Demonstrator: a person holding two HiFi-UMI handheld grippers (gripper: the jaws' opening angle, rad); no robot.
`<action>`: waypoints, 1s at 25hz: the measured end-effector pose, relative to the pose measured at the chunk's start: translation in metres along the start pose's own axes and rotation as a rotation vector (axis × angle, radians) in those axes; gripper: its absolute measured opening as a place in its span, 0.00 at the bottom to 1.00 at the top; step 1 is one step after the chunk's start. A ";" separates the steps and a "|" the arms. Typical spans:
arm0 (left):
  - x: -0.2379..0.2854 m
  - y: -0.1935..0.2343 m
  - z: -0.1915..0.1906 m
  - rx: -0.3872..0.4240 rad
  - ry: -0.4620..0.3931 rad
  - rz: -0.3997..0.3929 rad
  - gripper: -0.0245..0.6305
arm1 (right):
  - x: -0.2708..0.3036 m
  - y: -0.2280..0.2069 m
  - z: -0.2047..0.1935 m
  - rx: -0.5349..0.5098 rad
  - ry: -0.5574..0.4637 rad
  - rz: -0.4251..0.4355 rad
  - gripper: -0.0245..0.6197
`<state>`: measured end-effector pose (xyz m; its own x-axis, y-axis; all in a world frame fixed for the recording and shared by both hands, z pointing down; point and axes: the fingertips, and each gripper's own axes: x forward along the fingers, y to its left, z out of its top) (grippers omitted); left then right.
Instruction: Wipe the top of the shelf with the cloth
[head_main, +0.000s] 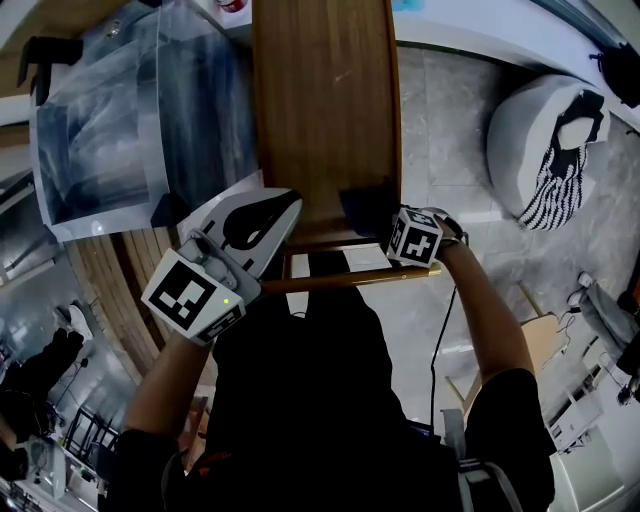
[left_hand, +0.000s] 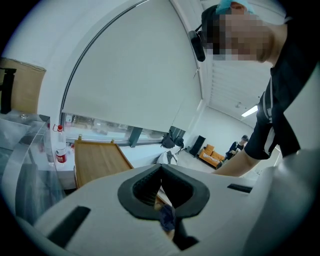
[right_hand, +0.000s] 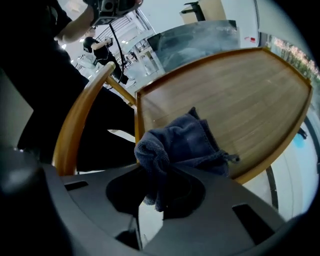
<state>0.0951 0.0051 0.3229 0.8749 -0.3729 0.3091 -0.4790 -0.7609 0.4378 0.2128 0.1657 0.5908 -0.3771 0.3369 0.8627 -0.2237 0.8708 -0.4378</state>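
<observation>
cloth (right_hand: 186, 141) | dark blue, bunched; trails forward from the jaws onto the near end of the wooden shelf top (right_hand: 235, 95) | right gripper (right_hand: 160, 192) clamped on it, forearm stretched forward | left gripper (left_hand: 162, 200) jaws together, empty, alongside

Dark cloth (right_hand: 185, 142) on wooden shelf (right_hand: 240, 90)

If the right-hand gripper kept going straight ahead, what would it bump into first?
Likely the wooden shelf top; the blue cloth in the right gripper would press onto it first.
</observation>
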 end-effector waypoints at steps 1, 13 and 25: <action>-0.001 -0.001 0.002 -0.003 0.004 0.003 0.06 | -0.005 0.002 0.003 0.017 -0.026 0.013 0.12; -0.033 -0.006 0.065 0.065 -0.055 0.018 0.06 | -0.157 -0.002 0.110 0.288 -0.663 -0.072 0.12; -0.102 -0.005 0.110 0.135 -0.157 0.037 0.06 | -0.316 0.051 0.222 0.238 -1.101 -0.195 0.12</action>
<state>0.0161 -0.0120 0.1961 0.8626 -0.4717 0.1831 -0.5060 -0.8057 0.3081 0.1212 0.0244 0.2399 -0.8736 -0.3961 0.2826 -0.4857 0.7440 -0.4588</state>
